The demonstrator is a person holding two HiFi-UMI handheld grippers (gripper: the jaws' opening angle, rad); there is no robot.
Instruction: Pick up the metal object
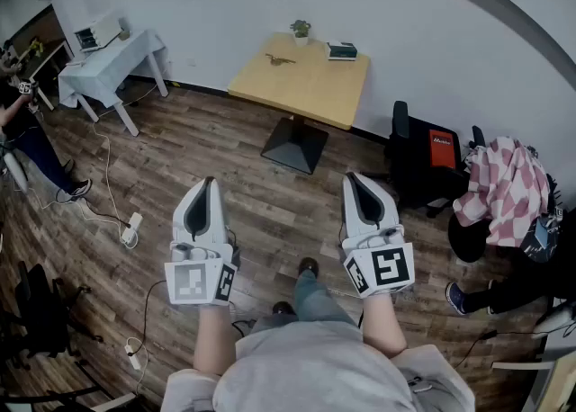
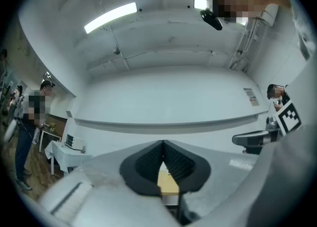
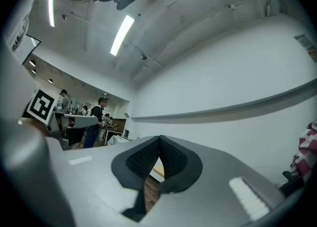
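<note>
A small dark metal object (image 1: pixel 281 60) lies on the light wooden table (image 1: pixel 310 91) by the far wall, well ahead of both grippers. My left gripper (image 1: pixel 210 183) is held over the wood floor, its jaws closed tip to tip with nothing between them. My right gripper (image 1: pixel 350 178) is level with it on the right, also shut and empty. In the left gripper view the left gripper (image 2: pixel 162 142) points at the wall, and a strip of the wooden table (image 2: pixel 168 184) shows below the pads. In the right gripper view the right gripper (image 3: pixel 159 138) points the same way.
A small potted plant (image 1: pixel 301 31) and a dark box (image 1: pixel 341 50) stand on the table's far edge. A white side table (image 1: pixel 112 61) is at the back left, with cables and a power strip (image 1: pixel 130 227) on the floor. A black chair (image 1: pixel 426 160) and a pink checked cloth (image 1: pixel 506 187) are at right. A person (image 1: pixel 20 127) stands at far left.
</note>
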